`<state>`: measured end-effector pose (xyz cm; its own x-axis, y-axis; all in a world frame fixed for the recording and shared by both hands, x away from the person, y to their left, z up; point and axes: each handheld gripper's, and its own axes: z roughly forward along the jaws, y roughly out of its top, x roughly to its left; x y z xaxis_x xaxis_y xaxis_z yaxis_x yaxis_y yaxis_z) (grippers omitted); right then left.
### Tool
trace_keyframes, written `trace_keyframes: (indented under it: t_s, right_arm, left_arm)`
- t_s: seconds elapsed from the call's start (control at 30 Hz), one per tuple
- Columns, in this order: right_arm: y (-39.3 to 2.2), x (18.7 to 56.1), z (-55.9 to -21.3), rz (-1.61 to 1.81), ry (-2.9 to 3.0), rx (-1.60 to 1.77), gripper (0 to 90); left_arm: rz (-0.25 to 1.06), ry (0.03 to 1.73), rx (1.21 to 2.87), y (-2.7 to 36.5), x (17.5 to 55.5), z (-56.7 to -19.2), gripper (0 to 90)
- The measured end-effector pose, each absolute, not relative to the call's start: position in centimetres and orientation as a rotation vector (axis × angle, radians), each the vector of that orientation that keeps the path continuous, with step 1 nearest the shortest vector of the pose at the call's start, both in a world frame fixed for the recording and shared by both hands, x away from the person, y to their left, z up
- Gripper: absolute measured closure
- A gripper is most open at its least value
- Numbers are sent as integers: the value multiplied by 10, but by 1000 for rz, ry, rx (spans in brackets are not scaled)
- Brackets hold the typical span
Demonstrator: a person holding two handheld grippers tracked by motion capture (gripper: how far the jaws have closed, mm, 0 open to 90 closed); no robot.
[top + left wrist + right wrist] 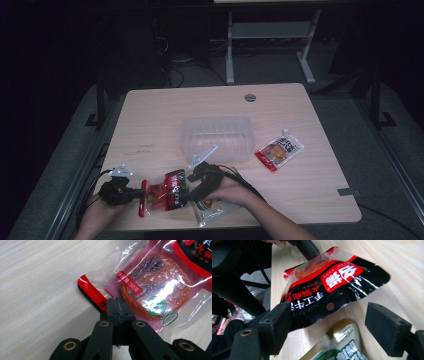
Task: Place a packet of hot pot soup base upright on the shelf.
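Red-and-black plastic sauce pouch (165, 195) sits lifted near the table's (150, 115) front edge: your left gripper (117, 305) is clamped on its red end seam, while your right gripper (328, 326) straddles its black end, jaws apart, unpinched.

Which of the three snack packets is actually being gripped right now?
The red-and-black packet, pinched at its edge by the left gripper; the others lie loose.

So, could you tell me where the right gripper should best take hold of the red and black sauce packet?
Probably the free black end of the red and black sauce packet. The left gripper already pinches the clear end, lifting it off the table, so the right gripper can slide in level, straddling that flat edge.
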<state>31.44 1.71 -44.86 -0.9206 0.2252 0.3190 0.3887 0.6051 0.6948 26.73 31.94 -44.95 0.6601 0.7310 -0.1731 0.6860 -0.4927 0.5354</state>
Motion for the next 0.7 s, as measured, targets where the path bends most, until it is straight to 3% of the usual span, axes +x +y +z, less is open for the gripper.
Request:
trace_keyframes:
  t_s: [0.23, 0.3, 0.33, 0.37, 0.4, 0.43, 0.7]
  right_arm:
    - [26, 318, -452, -1228, -2561, -506, 313]
    - [30, 319, -455, -1244, -2534, -488, 402]
    - [30, 319, -455, -1244, -2534, -488, 402]
    - [32, 319, -454, -1256, -2533, -486, 481]
    - [32, 319, -454, -1256, -2533, -486, 481]
    - [32, 319, -452, -1272, -2530, -472, 564]
    - [37, 318, -449, -1296, -2512, -436, 713]
  left_arm:
    - [98, 1103, 2288, 319, 266, -450, 897]
    - [97, 1102, 2287, 319, 266, -450, 897]
    - [97, 1102, 2287, 319, 266, -450, 897]
    - [92, 1102, 2284, 320, 266, -450, 897]
    - [92, 1102, 2284, 320, 266, -450, 897]
    - [90, 1101, 2283, 321, 266, -450, 897]
    - [90, 1114, 2269, 320, 266, -451, 897]
